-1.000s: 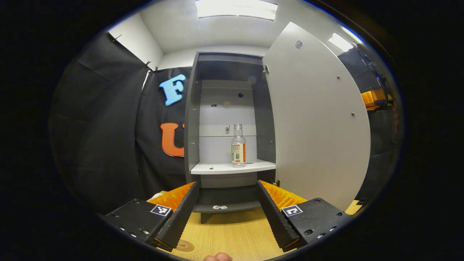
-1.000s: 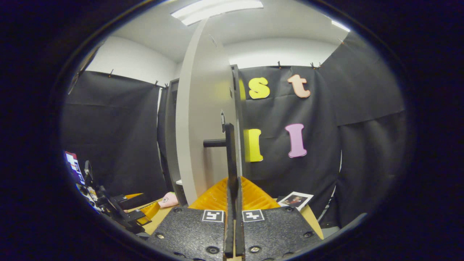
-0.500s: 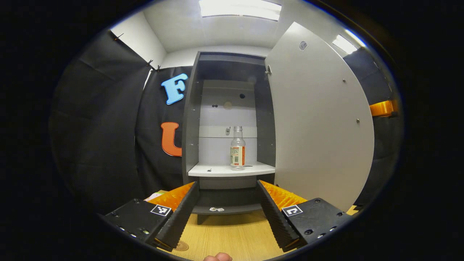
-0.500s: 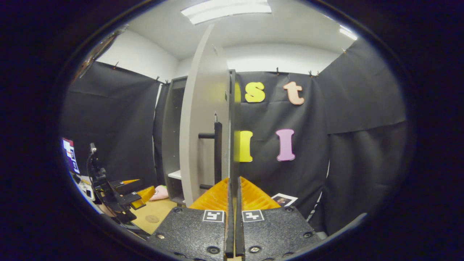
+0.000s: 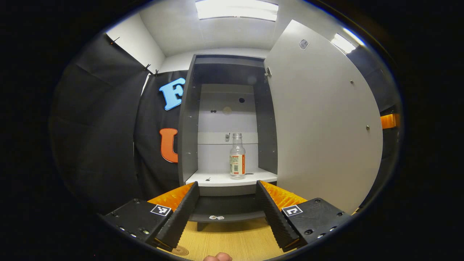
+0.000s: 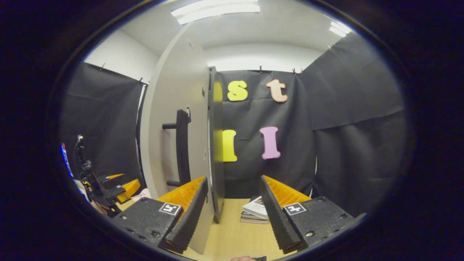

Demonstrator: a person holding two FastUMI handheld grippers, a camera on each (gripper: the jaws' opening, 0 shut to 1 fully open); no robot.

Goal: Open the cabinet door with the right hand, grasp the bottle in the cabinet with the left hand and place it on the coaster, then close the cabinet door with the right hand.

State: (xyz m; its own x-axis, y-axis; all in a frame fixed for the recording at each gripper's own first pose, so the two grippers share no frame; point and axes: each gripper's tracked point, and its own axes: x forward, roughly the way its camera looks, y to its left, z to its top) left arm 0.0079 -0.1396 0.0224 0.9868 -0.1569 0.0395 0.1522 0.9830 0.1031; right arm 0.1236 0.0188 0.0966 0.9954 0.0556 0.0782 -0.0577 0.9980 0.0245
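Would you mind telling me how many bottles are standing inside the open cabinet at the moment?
1. A single clear bottle stands upright on the white shelf of the cabinet, toward its right half. The lower compartment is partly hidden behind the left gripper fingers, so more could sit there.

A pale wooden table (image 5: 232,241) carried a tall grey cabinet (image 5: 188,145), which stood on it against the black wall. Inside the cabinet, a white shelf (image 5: 217,178) held a clear bottle (image 5: 237,156) standing upright near its middle. A round coaster (image 5: 180,250) lay flat on the table in front of the cabinet. In the right gripper view, a small stack of books (image 6: 255,211) lay on the table beside the cabinet.
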